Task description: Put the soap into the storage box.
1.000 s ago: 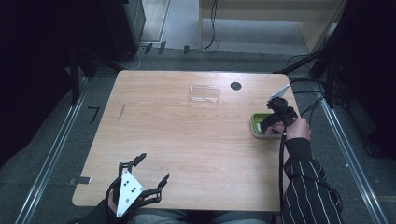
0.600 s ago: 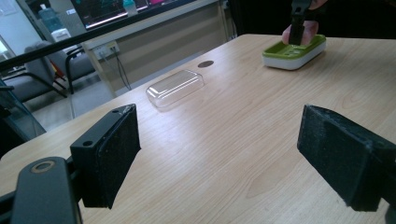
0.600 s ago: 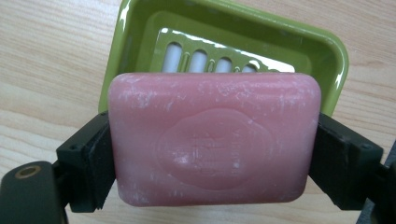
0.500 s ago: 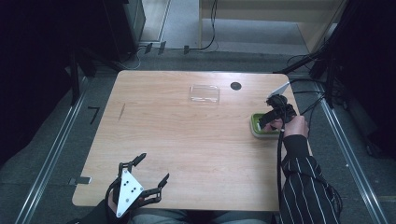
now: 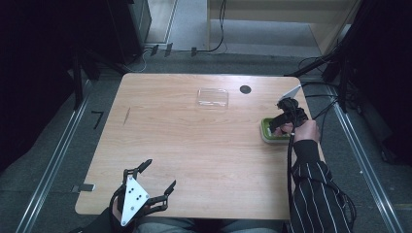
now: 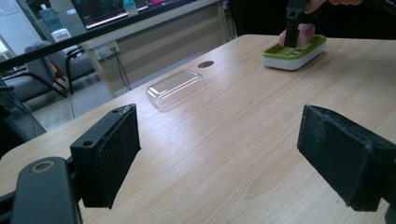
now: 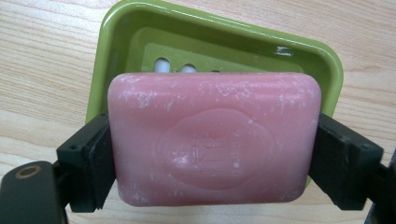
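Soap: pink rounded bar with embossed oval and chalky scuffs, pinched at both ends by right gripper jaws, directly over green soap dish; glossy dish has a slotted floor. Right hand reaches over the dish, now a little farther along the table than a second ago. Clear plastic lid lies beyond the dish, well apart. Left gripper, well short of the dish, jaws spread, unmoved.

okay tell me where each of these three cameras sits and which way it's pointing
High view: above the person's side, looking forward and down on the table; both forearms enter below.
Left gripper view: rides the left gripper, looking across the tabletop between its wide-apart jaws.
Right gripper view: rides the right gripper, looking down on the pink soap it clamps.
Shared: the green soap dish shows in all three.
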{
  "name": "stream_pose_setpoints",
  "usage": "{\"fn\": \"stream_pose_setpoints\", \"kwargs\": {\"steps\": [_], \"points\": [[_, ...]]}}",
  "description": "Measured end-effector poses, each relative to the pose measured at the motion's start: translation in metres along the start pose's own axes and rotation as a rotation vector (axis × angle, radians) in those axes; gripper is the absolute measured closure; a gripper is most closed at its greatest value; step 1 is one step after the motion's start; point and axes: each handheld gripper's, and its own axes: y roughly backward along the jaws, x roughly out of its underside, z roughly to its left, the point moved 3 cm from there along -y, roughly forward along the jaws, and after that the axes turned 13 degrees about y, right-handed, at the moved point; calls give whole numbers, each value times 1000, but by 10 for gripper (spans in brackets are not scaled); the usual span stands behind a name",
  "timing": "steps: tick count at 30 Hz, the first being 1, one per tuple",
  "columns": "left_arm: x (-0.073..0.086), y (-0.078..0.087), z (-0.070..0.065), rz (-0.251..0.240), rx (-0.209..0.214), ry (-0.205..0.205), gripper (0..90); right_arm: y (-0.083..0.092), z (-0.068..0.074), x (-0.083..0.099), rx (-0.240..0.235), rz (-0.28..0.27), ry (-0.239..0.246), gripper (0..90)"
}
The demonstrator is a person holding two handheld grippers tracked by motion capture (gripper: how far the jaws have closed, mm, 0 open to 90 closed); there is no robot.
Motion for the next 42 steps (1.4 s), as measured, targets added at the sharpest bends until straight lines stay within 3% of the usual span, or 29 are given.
{"fn": "stream_pose_setpoints", "kwargs": {"steps": [16,22,42], "points": [[0,0,0,-1,0,0,136,-3,-1,-2,-5,-42,-60,136],[0,0,0,-1,-1,0,136,-7,-1,-3,-4,-34,-81,135],[0,0,0,-1,-2,1,136,-23,-1,-7,-8,9,-83,135]]}}
